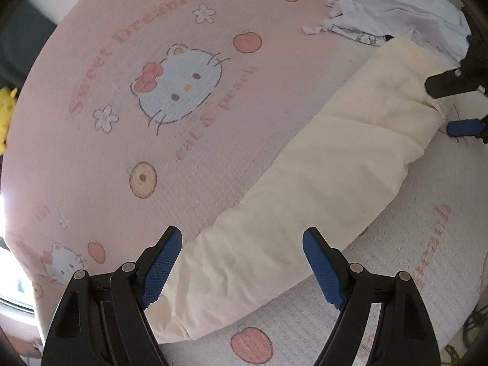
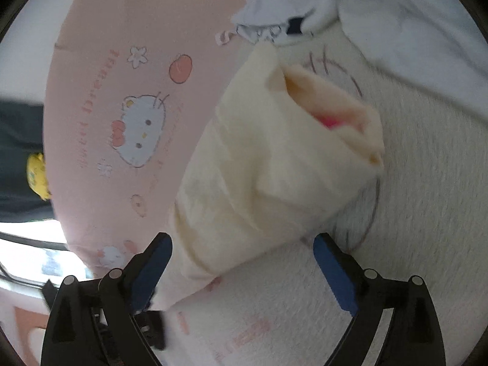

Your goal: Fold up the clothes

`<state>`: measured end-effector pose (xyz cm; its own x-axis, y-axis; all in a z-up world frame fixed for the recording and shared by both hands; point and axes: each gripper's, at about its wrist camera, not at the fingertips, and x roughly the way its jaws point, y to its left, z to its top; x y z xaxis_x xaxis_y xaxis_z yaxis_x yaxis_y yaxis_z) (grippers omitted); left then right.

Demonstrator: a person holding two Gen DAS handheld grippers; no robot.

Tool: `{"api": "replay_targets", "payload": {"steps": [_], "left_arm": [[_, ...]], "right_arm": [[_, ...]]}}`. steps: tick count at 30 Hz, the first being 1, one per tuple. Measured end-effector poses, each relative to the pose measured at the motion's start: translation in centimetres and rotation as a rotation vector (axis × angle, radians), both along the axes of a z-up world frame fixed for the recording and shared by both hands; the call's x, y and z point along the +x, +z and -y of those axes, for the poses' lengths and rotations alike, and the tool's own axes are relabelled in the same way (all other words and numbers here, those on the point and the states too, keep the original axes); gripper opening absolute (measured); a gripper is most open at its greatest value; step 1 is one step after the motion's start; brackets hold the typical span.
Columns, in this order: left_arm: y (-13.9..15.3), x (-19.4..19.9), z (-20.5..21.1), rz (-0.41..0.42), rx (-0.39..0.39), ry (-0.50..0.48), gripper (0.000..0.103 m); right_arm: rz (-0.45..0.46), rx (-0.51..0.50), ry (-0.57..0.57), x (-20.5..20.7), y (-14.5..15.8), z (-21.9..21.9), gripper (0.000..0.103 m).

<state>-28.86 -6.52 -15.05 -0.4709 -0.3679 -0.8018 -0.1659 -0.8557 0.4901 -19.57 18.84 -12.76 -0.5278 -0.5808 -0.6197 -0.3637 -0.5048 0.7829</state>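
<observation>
Left wrist: one cream garment (image 1: 305, 189), one white pile (image 1: 393, 6).

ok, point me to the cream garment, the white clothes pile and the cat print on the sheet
cream garment (image 1: 305, 189), left wrist view, middle of the folded strip
white clothes pile (image 1: 396, 9), left wrist view, top of the heap
cat print (image 1: 183, 85), left wrist view, the face

bed cover (image 1: 91, 152): matt pink and white printed cloth, fine ribbed weave
cream garment (image 1: 305, 183): soft matt cloth, smooth, lightly creased
white clothes (image 1: 396, 9), upper right: thin crumpled cloth
left gripper (image 1: 242, 262): matt black plastic; blue pads (image 1: 161, 268) rough, knurled
</observation>
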Motion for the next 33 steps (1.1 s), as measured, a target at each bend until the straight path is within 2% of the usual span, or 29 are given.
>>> {"api": "replay_targets", "payload": {"steps": [4, 8, 11, 13, 17, 20, 23, 26, 29, 33], "left_arm": [[-0.1, 0.1, -1.9, 0.017, 0.039, -0.050, 0.081], [-0.5, -0.2, -3.9, 0.028, 0.059, -0.117, 0.081], [-0.8, -0.2, -5.6, 0.046, 0.073, -0.156, 0.081], [-1.0, -0.3, -6.6, 0.054, 0.077, -0.189, 0.081], [-1.4, -0.5, -8.8, 0.052, 0.056, -0.267, 0.081], [-1.7, -0.6, -10.0, 0.049, 0.061, -0.322, 0.081], [-2.5, -0.9, -11.0, 0.064, 0.057, -0.355, 0.081], [-3.4, -1.5, -11.8, 0.075, 0.046, -0.376, 0.081], [-4.3, -2.5, -12.6, 0.062, 0.015, -0.395, 0.081], [-4.8, -3.8, -13.4, 0.005, -0.028, -0.432, 0.081]], "right_arm": [[0.004, -0.112, -0.027, 0.4, -0.9, -0.6, 0.094], [-0.013, -0.201, -0.132, 0.4, -2.2, -1.8, 0.094], [-0.035, -0.235, -0.220, 0.4, -2.5, -2.5, 0.094], [-0.047, -0.241, -0.241, 0.1, -2.7, -2.6, 0.094], [-0.068, -0.177, -0.240, -0.4, -2.4, -1.6, 0.094], [-0.087, -0.170, -0.237, -0.9, -2.5, -1.3, 0.094], [-0.079, -0.231, -0.248, -1.3, -2.8, -1.8, 0.094], [-0.120, -0.348, -0.283, -1.6, -3.4, -2.6, 0.094], [-0.123, -0.428, -0.298, -1.9, -3.9, -3.1, 0.094], [-0.121, -0.433, -0.294, -2.5, -4.0, -2.8, 0.094]]}}
